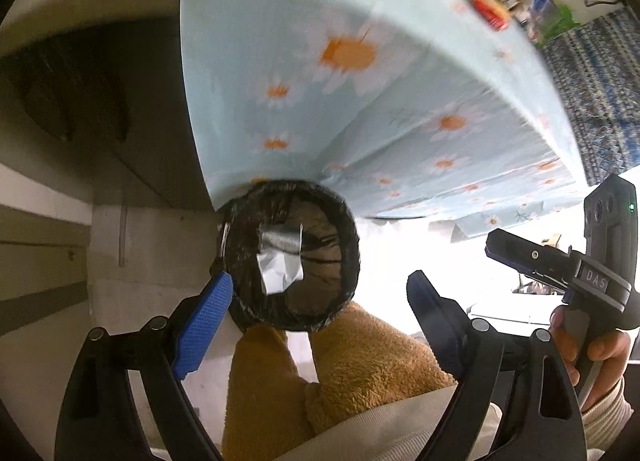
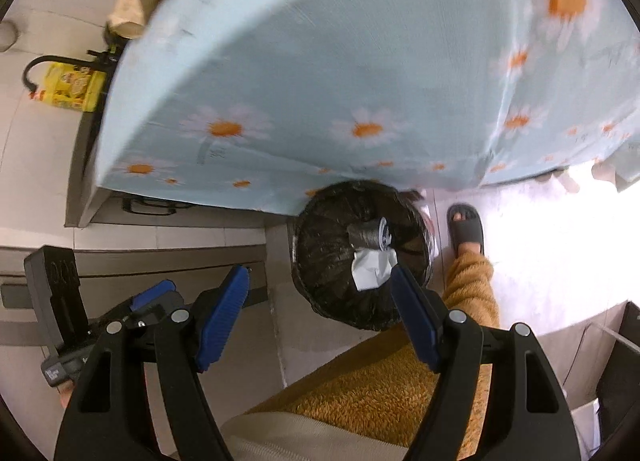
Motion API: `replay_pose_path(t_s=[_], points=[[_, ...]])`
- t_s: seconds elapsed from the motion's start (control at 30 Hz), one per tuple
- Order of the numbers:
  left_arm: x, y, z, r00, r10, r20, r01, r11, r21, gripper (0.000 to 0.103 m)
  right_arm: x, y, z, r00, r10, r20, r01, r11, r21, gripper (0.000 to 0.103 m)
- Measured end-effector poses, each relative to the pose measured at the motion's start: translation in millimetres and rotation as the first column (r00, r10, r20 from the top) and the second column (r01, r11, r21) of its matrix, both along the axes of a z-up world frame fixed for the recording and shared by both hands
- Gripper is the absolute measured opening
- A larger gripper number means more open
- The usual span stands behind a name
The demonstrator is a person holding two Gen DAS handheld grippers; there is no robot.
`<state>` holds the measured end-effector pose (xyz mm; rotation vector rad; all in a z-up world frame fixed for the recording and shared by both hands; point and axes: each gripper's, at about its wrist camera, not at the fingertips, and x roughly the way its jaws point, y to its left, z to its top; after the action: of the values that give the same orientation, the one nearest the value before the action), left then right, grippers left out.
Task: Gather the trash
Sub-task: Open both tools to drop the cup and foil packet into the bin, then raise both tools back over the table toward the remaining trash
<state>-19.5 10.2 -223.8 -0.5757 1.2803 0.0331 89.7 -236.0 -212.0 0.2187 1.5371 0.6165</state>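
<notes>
The left gripper (image 1: 320, 313) is held with its blue-padded fingers (image 1: 204, 325) spread wide apart and nothing between them. Just beyond the left finger's tip, a round trash bin (image 1: 294, 319) lined with a black bag is seen on the pale floor, at the hem of a light blue daisy-print tablecloth (image 1: 360, 101). Crumpled white paper (image 1: 278, 273) and a grey foil-like wrapper (image 1: 280, 239) are seen lying inside the bin. Below the fingers, a leg in mustard fleece trousers (image 1: 360, 357) is visible. The right gripper (image 2: 320, 321) is likewise held open and empty, the same paper appearing just off the tip of its right finger (image 2: 414, 321). Farther right, a foot in a dark slide sandal (image 2: 466, 227) is planted beside the bin. Bottles and packets are blurred past the table's far edge.
</notes>
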Motion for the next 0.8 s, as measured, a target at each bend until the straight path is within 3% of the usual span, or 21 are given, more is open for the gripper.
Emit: replay_pose_path(t_s=[0.37, 0.6, 0.8], points=[[11.1, 11.2, 61.1, 0.991, -0.009, 0.131, -0.001, 0.997, 0.076, 0.086, 16.3, -12.9, 91.4, 0.960, 0.003, 0.280, -0.008, 1.000, 0.014, 0.075], [31.1, 8.7, 96.6, 0.979, -0.032, 0.203, 0.008, 0.993, 0.116, 0.086, 46.7, -19.3, 133.1, 0.919, 0.000, 0.394, -0.015, 0.999, 0.035, 0.079], [60.2, -5.6, 119.4, 0.967, -0.045, 0.250, 0.011, 0.991, 0.136, 0.086, 87.1, -16.3, 151.6, 0.892, 0.037, 0.451, -0.060, 0.997, 0.037, 0.082]])
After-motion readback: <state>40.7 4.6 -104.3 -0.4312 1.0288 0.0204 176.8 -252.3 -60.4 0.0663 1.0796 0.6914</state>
